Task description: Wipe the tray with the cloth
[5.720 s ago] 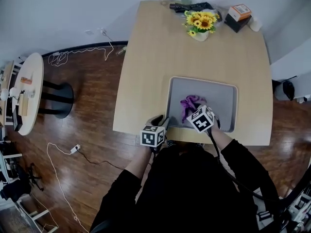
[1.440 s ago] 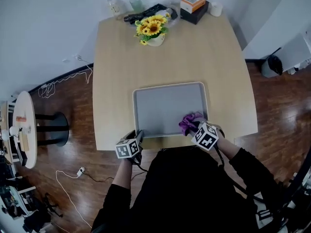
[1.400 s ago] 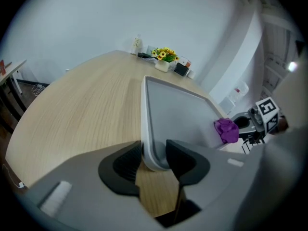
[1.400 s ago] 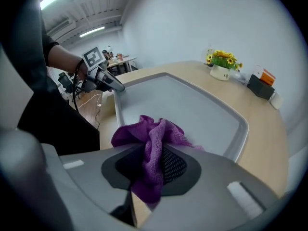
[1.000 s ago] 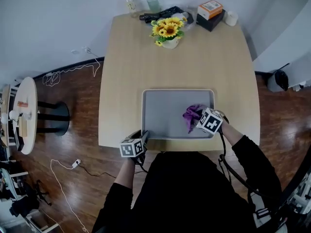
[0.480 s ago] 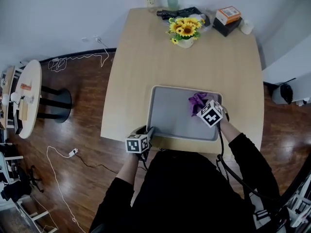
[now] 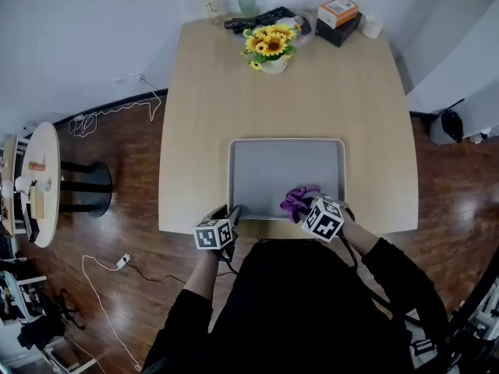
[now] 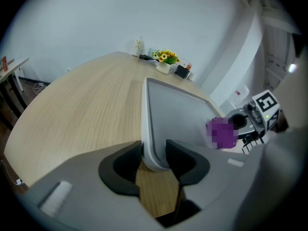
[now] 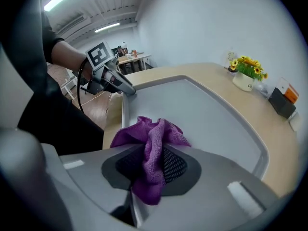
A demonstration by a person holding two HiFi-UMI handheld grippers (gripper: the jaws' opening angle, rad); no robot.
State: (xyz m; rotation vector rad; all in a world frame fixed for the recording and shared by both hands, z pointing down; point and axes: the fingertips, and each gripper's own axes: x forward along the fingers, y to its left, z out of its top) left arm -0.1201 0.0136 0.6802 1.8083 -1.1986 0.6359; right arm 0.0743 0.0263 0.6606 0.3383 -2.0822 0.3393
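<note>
1. Head view: the cloth (image 7: pixel 297 201) now lies on the near part of the tray (image 7: pixel 281 170), right of middle and close to the near rim. Half a second ago it was up by the far right corner.
2. The right claw (image 7: pixel 306 209) has dragged it back down the tray's right side, so that strip has had a fresh pass. I judge the wiping well under way, with the next stroke likely further left.
3. In the right gripper view its jaws are clamped on a bunched fold of cloth, and the loose rest spills onto the tray floor.
4. The left claw (image 7: pixel 231 215) has not shifted. Its jaws are partly closed, one either side of the rim at the tray's near left corner, pinching it and steadying the tray on the tabletop (image 7: pixel 226 100).
5. Counts:
   - one tray, one cloth, two claws;
   - along the tabletop's far edge: one pot of sunflowers (image 7: pixel 267 47), one orange box (image 7: pixel 339 9) on a black box, one white cup (image 7: pixel 372 27), one glass (image 7: pixel 248 2) and one small bottle (image 7: pixel 207 4).
</note>
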